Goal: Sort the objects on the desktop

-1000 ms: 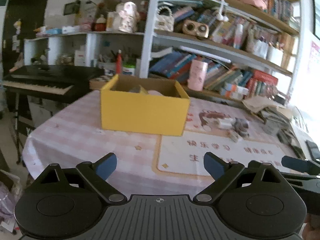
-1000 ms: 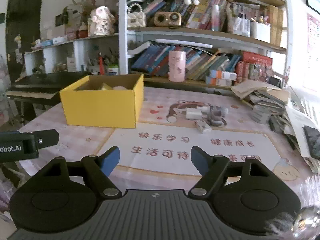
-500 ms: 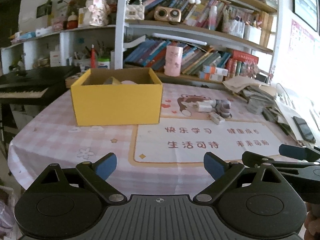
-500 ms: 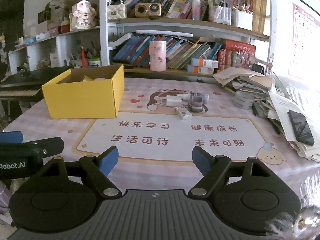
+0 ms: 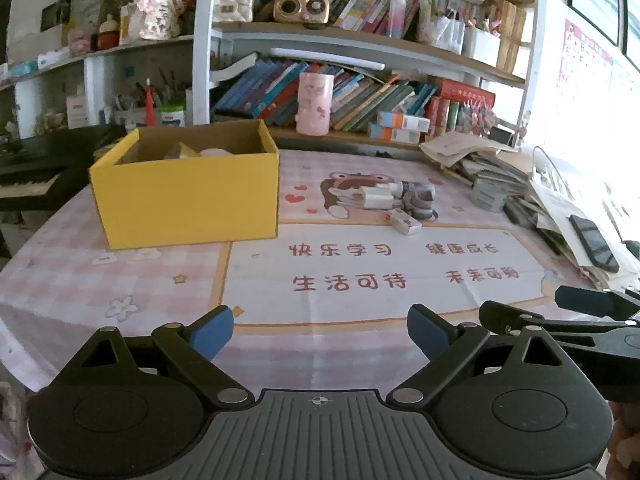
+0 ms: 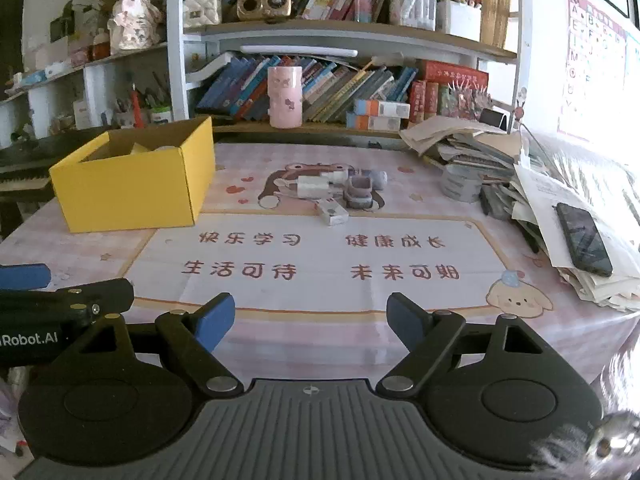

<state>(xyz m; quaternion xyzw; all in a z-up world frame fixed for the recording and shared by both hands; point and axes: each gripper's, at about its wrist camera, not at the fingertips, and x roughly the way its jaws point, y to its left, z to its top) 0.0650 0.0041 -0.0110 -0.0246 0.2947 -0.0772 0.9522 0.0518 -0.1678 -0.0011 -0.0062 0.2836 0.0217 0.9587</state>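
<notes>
My left tongs (image 5: 320, 330) hang over the near edge of the table, jaws spread wide with nothing between the blue pads; my right tongs (image 6: 310, 318) sit just beside them on the right, likewise parted and empty, pointing down at the printed mat (image 6: 316, 256); each pair shows at the edge of the other's view.

The things to sort lie in a small cluster on the cartoon bear print, well ahead of both tongs and apart from them: a white charger block (image 6: 314, 186) with its cable; a grey toy car (image 6: 360, 192) touching its right side; a greyish cylinder (image 6: 374, 178) just behind the car; a small white flat device (image 6: 331, 212) lying nearest me, just in front of the car. From my right tongs the cluster is straight ahead; from my left it is ahead and to the right.

The yellow cardboard box (image 5: 188, 196) stands open to the left of the cluster, near it but not touching; some items already lie inside, too hidden to name.

A black phone (image 6: 584, 238) rests on the paper stack (image 6: 560, 200) at the right edge.
</notes>
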